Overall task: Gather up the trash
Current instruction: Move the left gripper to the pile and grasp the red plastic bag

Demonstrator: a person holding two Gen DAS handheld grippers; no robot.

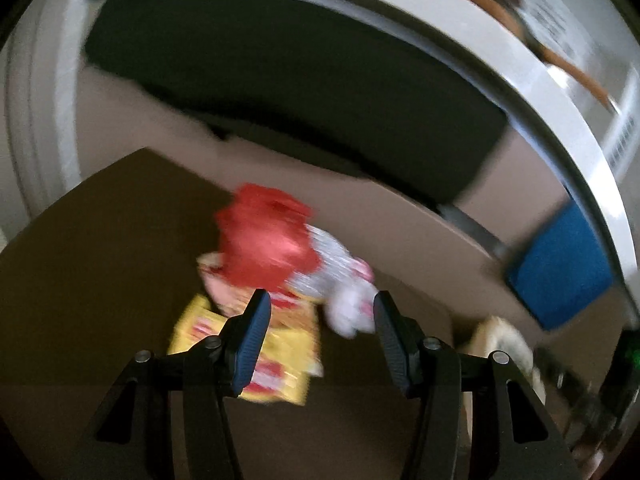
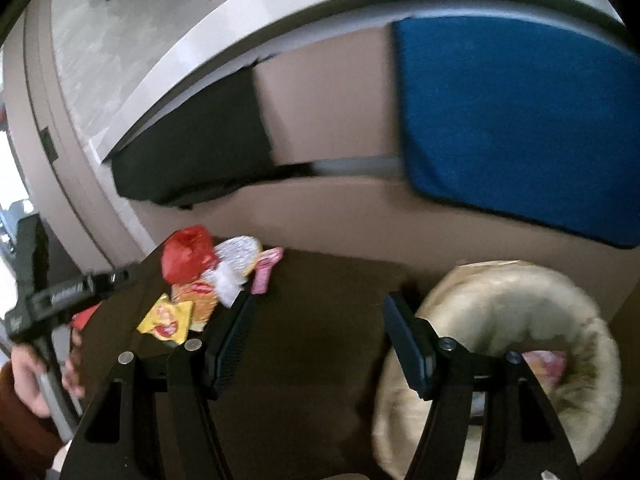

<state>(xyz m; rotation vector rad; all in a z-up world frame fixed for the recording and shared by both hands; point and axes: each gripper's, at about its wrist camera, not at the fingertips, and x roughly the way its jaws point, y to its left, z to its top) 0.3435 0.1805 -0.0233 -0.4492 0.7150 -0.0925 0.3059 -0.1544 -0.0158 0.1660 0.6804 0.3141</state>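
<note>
Both grippers hovered over a dark brown worktop, fingers released and holding nothing. Left gripper faced a wrapper pile near the worktop's far edge. Right gripper hung beside a cream fluffy basket

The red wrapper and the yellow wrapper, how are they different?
The red wrapper is puffed and crumpled into a lump; the yellow wrapper lies flatter and has red marks on it. The red wrapper sits at the far end of the pile, and the yellow wrapper sits at the near end, closest to the left gripper. Both lie loose on the dark brown table, and neither is gripped.
</note>
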